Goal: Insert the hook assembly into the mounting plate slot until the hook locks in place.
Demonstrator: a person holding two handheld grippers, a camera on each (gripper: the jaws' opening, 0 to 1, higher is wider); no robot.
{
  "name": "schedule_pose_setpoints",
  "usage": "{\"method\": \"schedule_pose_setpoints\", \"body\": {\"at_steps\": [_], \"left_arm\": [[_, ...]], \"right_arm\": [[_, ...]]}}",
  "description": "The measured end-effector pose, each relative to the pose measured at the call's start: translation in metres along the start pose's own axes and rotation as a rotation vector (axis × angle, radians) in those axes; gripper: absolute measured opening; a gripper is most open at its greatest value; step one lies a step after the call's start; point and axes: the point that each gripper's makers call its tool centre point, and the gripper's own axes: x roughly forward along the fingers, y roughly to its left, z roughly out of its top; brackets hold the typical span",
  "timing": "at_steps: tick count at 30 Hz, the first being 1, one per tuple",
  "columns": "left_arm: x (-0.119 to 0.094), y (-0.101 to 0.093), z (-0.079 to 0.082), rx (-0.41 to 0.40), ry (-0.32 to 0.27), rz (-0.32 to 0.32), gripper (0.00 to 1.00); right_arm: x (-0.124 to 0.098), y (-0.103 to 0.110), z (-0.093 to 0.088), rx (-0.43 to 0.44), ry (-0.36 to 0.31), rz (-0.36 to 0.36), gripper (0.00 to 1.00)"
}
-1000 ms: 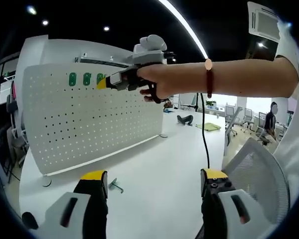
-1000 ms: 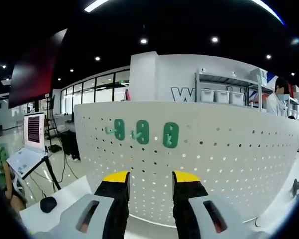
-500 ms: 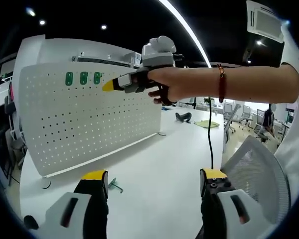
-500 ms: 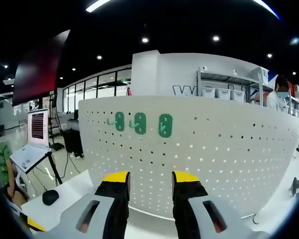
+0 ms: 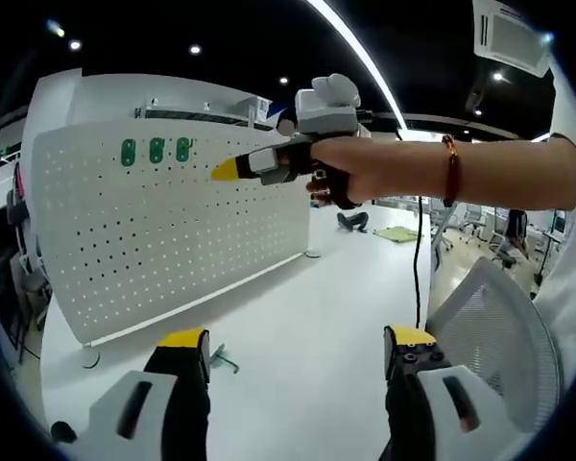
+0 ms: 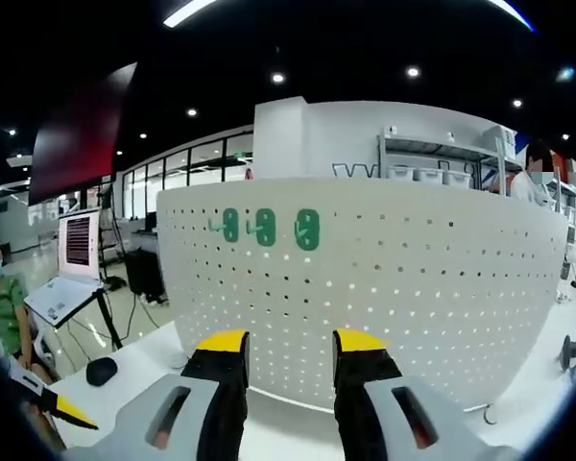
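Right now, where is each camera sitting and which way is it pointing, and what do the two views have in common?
Left gripper view: rides low over the white table, facing the pegboard at an angle; its own yellow-tipped fingers stand wide apart, and the person's forearm holds the right gripper across the view.
Right gripper view: sits higher, facing the pegboard nearly head-on; its own fingers stand apart, empty.
Shared: the pegboard and its three green mounting plates.

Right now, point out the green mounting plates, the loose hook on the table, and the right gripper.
green mounting plates (image 6: 307,230): right gripper view, face of the rightmost plate.
loose hook (image 5: 224,359): left gripper view, its bent metal body.
right gripper (image 5: 223,171): left gripper view, yellow jaw tips.
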Motion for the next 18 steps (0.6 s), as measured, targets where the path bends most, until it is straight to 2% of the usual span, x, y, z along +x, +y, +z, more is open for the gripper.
{"method": "schedule_pose_setpoints", "body": {"at_steps": [10,18], "left_arm": [[0.009,-0.005,-0.001,-0.025,0.007,0.021,0.74],[0.011,-0.002,-0.002,-0.026,0.024,0.054,0.74]], "right_arm": [[-0.029,0.001,-0.019,-0.017,0.017,0.037,0.34],[-0.045,0.001,-0.026,-0.015,0.014,0.058,0.36]]}}
